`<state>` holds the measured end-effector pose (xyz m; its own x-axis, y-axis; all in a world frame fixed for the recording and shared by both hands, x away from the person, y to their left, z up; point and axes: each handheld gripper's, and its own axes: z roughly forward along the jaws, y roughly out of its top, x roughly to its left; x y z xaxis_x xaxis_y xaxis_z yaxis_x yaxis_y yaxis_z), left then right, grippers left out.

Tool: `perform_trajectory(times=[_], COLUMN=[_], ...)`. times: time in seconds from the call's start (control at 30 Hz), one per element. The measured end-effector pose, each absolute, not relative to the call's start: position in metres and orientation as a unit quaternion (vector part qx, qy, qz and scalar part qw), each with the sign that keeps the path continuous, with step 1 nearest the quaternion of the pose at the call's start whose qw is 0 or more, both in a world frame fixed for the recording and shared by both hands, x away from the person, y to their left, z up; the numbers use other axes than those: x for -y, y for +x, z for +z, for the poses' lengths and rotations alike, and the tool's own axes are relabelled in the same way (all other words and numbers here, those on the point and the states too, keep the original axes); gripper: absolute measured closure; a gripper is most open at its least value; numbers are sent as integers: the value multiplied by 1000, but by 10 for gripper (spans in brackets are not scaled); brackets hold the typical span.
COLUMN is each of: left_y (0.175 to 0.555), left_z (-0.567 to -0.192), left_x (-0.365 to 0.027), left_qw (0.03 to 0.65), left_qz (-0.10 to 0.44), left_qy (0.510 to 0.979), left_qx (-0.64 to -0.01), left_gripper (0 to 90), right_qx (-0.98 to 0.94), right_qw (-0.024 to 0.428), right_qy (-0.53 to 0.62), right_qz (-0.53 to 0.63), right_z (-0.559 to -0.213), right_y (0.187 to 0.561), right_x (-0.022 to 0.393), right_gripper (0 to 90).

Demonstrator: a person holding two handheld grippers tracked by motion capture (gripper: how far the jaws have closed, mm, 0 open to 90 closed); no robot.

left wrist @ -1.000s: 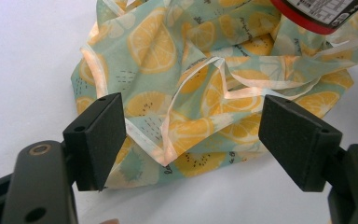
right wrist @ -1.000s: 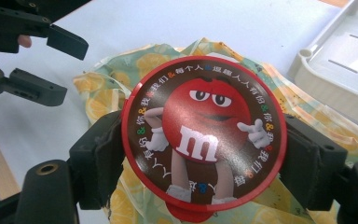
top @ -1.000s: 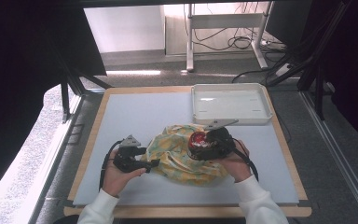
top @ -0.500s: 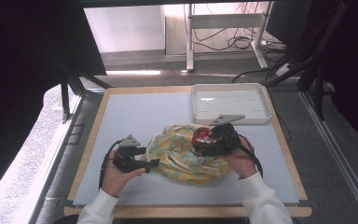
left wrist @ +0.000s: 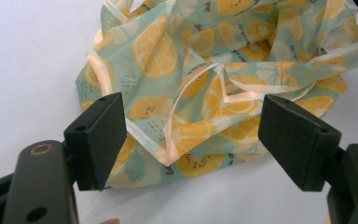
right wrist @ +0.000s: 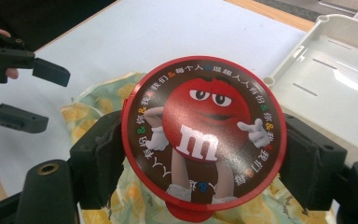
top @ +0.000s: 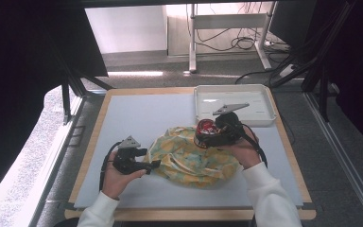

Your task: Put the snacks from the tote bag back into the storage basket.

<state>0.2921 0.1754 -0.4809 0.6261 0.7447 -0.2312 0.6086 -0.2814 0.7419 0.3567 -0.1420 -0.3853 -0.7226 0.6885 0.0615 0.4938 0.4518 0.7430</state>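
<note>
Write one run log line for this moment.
right gripper: shut on M&M's tin | left gripper: open at lemon-print cloth | white tray: nearby

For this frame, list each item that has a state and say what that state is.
Red candy tin: lid on, clamped between the right gripper's pads, lifted above the cloth.
Lemon-print cloth: crumpled in a heap on the mat.
White tray: nothing in it.
Left gripper: open, at the cloth's edge.
Right gripper: shut on the tin.
</note>
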Motion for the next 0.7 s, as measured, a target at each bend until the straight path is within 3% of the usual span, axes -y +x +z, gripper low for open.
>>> perform_trajectory(times=[0.7], left_y=[292], left_z=[-482], left_x=[-175], left_qw=[422], left_qz=[78], left_qy=[797], left_qx=[-424], left_gripper=[240], right_qx=[-831], right_qw=[133], right_qy=[384], right_qz=[380], right_z=[-387], right_y=[393], right_x=[144], right_gripper=[231])
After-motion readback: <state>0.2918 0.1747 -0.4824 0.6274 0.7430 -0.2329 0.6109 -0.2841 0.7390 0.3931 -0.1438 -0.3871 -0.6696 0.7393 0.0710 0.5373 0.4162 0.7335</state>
